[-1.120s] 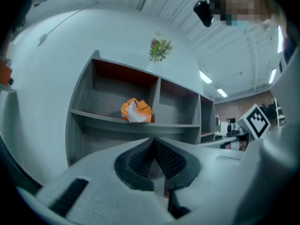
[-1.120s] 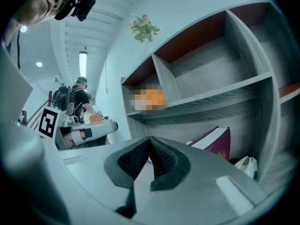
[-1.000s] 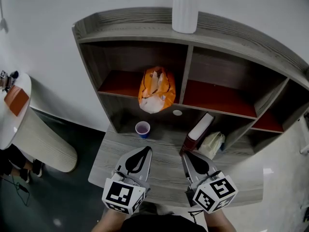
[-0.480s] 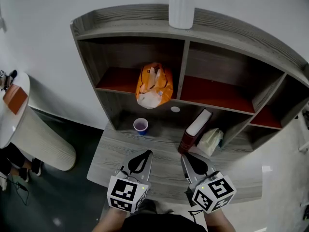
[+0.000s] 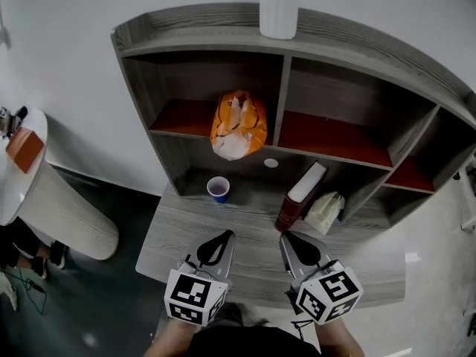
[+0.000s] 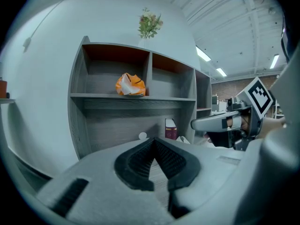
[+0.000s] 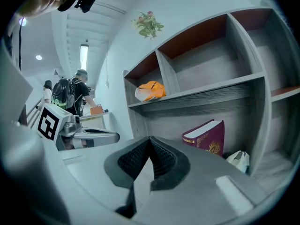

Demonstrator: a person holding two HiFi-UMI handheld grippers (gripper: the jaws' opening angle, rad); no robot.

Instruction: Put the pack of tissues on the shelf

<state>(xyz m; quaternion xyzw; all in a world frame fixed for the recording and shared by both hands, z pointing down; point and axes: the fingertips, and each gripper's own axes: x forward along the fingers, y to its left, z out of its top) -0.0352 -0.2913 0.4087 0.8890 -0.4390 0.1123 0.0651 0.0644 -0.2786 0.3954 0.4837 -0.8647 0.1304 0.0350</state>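
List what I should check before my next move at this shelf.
1. Left gripper shut and empty: ok.
2. Right gripper shut and empty: ok.
3. Orange pack sits on the shelf, upper left compartment: ok.
4. Cup upright on the desk, apart from both grippers: ok.
5. Book leaning securely: cannot tell.
6. Pale bag beside the book holds tissues: cannot tell.
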